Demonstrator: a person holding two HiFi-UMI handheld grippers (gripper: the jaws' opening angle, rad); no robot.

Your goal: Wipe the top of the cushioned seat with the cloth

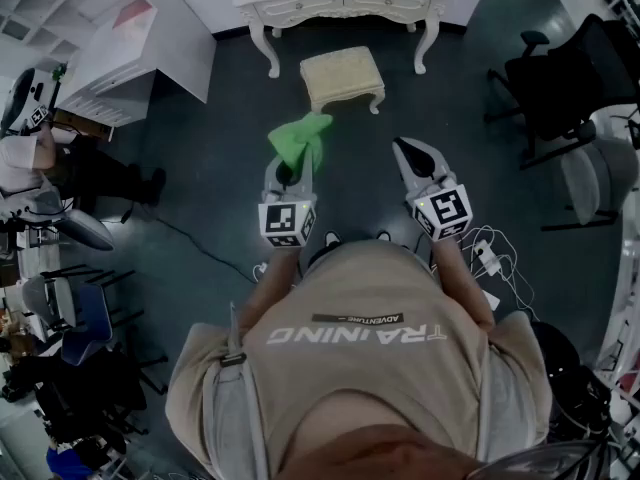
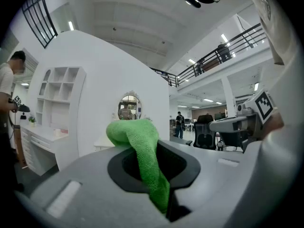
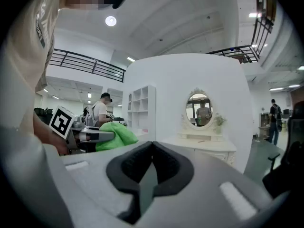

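A cream cushioned seat (image 1: 342, 75) with curved legs stands on the dark floor ahead of me, in front of a white dressing table (image 1: 343, 0). My left gripper (image 1: 297, 156) is shut on a green cloth (image 1: 300, 137), held in the air short of the seat. The cloth (image 2: 140, 158) bunches out above the closed jaws in the left gripper view. My right gripper (image 1: 411, 152) is shut with nothing in it, level with the left and to its right. In the right gripper view the cloth (image 3: 115, 135) and the left gripper show at the left.
A white shelf unit (image 1: 130, 53) stands at the left. Black office chairs (image 1: 565, 78) stand at the right. Cables and a power strip (image 1: 489, 258) lie on the floor by my right side. Another person (image 1: 35, 148) is at the far left.
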